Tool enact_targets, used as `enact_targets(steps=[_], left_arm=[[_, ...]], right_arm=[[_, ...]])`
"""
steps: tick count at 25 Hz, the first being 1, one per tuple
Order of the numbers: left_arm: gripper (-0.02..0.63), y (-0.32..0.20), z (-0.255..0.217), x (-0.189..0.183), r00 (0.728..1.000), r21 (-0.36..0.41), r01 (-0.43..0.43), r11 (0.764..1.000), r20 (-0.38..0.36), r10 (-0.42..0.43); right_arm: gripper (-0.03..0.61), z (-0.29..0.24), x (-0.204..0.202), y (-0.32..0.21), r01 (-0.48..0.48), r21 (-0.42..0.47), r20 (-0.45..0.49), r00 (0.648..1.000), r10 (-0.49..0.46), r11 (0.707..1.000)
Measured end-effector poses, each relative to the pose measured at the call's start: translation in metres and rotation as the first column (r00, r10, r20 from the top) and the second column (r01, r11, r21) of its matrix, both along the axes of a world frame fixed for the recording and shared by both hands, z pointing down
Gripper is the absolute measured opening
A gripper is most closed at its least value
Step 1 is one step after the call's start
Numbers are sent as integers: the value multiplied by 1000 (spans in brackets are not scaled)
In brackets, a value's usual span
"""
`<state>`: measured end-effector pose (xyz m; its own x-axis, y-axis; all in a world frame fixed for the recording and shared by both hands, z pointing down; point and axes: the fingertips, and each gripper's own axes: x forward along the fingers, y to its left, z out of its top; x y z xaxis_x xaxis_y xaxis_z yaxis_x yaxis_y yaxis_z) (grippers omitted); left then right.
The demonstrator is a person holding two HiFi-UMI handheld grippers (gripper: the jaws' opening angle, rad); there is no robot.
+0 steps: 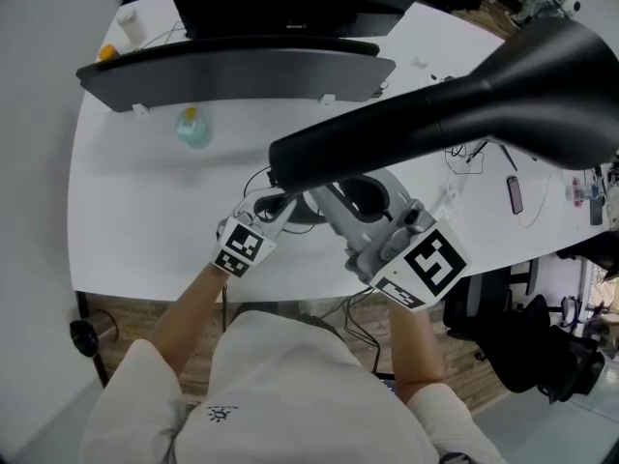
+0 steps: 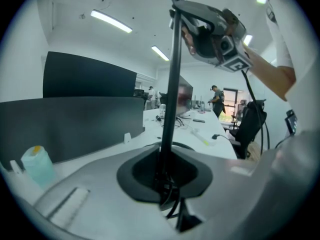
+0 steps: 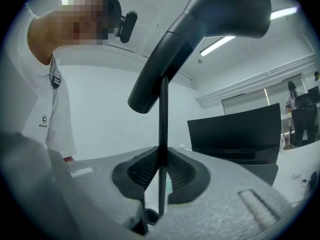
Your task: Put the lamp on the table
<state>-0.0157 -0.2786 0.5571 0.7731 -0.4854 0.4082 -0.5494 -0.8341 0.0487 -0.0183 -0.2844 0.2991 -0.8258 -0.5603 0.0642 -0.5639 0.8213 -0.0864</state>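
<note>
While the lamp [image 1: 464, 104] stands over the counter [image 1: 145, 220], we are pinching its stem [image 3: 162, 114] in the fingers [image 3: 135, 171] of left gripper [image 2: 167, 176] and right gripper [image 3: 161, 169].

Nothing legible; the shirt [image 3: 55, 104] logo's lettering is too small.

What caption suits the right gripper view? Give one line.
Right gripper clamped on the lamp's thin black stem, with its black shade overhead.
</note>
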Motion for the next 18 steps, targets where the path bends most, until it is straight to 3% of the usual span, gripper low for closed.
enact_targets(steps=[18], left_arm=[[37,-105,40,-14,999,26,-30,999,16,30]], right_arm=[[41,42,-4,-87,-93,6,-53,994,93,996]])
